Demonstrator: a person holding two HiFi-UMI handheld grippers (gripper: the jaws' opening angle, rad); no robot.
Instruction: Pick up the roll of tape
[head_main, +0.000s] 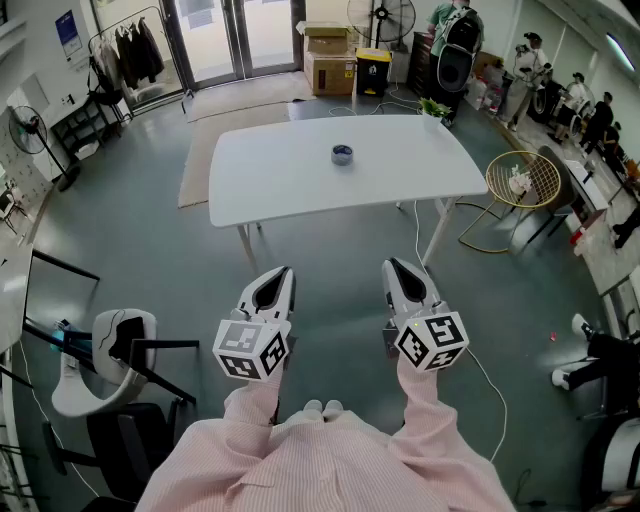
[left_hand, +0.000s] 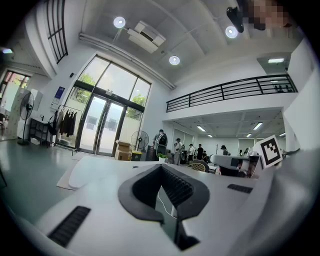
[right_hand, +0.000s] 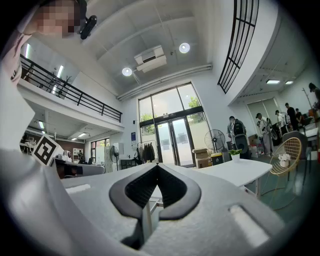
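Note:
The roll of tape (head_main: 342, 154) is a small dark ring lying flat on the white table (head_main: 290, 175), a little past its middle. Both grippers hover over the grey floor well short of the table's near edge, held level and pointing toward it. In the head view my left gripper (head_main: 284, 271) has its jaws together with nothing between them, and the left gripper view shows the same at the gripper (left_hand: 161, 166). My right gripper (head_main: 392, 264) is likewise shut and empty; in the right gripper view the gripper (right_hand: 157, 165) shows its tips meeting. Pink sleeves hold both.
A white-seated chair (head_main: 108, 350) and dark frames stand at my left. A gold wire chair (head_main: 522, 180) sits right of the table, with a small plant (head_main: 433, 107) at the table's far right corner. Cardboard boxes (head_main: 328, 60), a fan (head_main: 385, 18) and several people stand beyond. A cable (head_main: 487, 385) trails on the floor.

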